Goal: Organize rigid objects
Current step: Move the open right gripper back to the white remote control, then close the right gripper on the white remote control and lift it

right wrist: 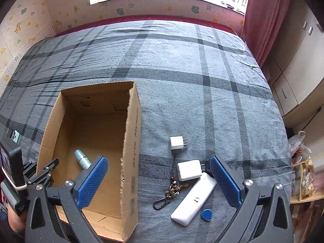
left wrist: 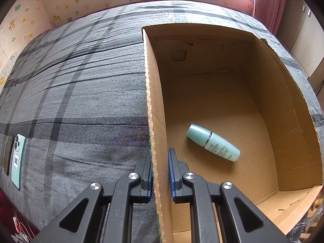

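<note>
An open cardboard box [left wrist: 156,111] lies on the grey plaid bed. My left gripper [left wrist: 160,172] is shut on its left wall, one blue pad on each side. A teal bottle [left wrist: 212,142] lies on the box floor. In the right wrist view the box [right wrist: 131,141], the bottle [right wrist: 82,160] and the left gripper [right wrist: 50,166] show at the left. My right gripper [right wrist: 159,160] hangs wide open and holds nothing, above a small white charger [right wrist: 178,143], a larger white charger [right wrist: 189,170], a white power bank [right wrist: 193,200], a keychain [right wrist: 172,188] and a blue round token [right wrist: 206,214].
Two phones [left wrist: 18,160] lie on the bed left of the box. A red curtain [right wrist: 261,20] and pale cabinets [right wrist: 293,70] stand at the right. A plastic bag [right wrist: 297,143] and a shelf with packets [right wrist: 305,178] sit beside the bed's right edge.
</note>
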The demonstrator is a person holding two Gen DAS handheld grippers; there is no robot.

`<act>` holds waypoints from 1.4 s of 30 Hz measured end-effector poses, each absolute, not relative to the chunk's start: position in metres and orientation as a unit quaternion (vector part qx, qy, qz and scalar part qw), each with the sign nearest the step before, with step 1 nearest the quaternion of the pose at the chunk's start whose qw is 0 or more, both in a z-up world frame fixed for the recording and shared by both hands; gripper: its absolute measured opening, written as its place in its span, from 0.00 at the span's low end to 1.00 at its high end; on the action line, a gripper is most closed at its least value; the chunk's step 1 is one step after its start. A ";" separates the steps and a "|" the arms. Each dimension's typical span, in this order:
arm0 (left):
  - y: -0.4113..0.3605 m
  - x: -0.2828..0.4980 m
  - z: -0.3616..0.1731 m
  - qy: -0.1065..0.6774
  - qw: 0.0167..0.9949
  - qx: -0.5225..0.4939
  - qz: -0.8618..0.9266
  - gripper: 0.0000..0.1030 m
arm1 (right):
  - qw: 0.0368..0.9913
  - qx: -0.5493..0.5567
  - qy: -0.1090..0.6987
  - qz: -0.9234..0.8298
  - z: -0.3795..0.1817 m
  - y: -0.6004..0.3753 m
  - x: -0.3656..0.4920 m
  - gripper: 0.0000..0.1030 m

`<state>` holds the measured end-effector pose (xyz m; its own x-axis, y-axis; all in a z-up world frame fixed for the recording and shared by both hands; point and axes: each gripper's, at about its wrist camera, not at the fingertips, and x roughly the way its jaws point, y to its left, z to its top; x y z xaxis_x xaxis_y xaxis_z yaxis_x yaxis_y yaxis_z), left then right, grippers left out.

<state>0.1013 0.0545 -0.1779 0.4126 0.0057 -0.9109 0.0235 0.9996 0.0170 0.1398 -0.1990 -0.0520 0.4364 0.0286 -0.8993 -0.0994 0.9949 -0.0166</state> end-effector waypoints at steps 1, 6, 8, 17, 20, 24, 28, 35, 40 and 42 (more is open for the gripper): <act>0.055 0.101 -0.178 0.542 0.840 0.013 -0.005 0.13 | 0.846 -0.033 0.531 0.033 -0.053 -0.205 0.139 1.00; 0.054 0.102 -0.178 0.542 0.840 0.014 -0.005 0.13 | 0.841 -0.028 0.540 0.013 -0.063 -0.232 0.130 1.00; 0.055 0.102 -0.178 0.542 0.840 0.014 -0.005 0.13 | 0.837 -0.024 0.546 0.007 -0.070 -0.241 0.126 1.00; 0.054 0.102 -0.178 0.543 0.840 0.016 -0.004 0.13 | 0.819 0.007 0.574 -0.018 -0.113 -0.273 0.114 1.00; 0.055 0.101 -0.178 0.543 0.840 0.016 -0.004 0.13 | 0.811 0.018 0.584 -0.024 -0.132 -0.279 0.114 1.00; 0.053 0.101 -0.178 0.543 0.840 0.019 -0.003 0.13 | 0.801 0.030 0.597 -0.034 -0.159 -0.288 0.115 1.00; 0.053 0.102 -0.178 0.543 0.839 0.019 -0.003 0.13 | 0.795 0.035 0.605 -0.036 -0.181 -0.294 0.114 1.00; 0.053 0.101 -0.178 0.543 0.839 0.019 -0.002 0.13 | 0.783 0.044 0.619 -0.041 -0.214 -0.303 0.113 1.00; 0.054 0.101 -0.179 0.543 0.839 0.020 -0.003 0.13 | 0.777 0.049 0.627 -0.041 -0.232 -0.305 0.111 1.00; 0.053 0.102 -0.179 0.544 0.839 0.021 -0.002 0.13 | 0.776 0.046 0.628 -0.041 -0.236 -0.305 0.111 1.00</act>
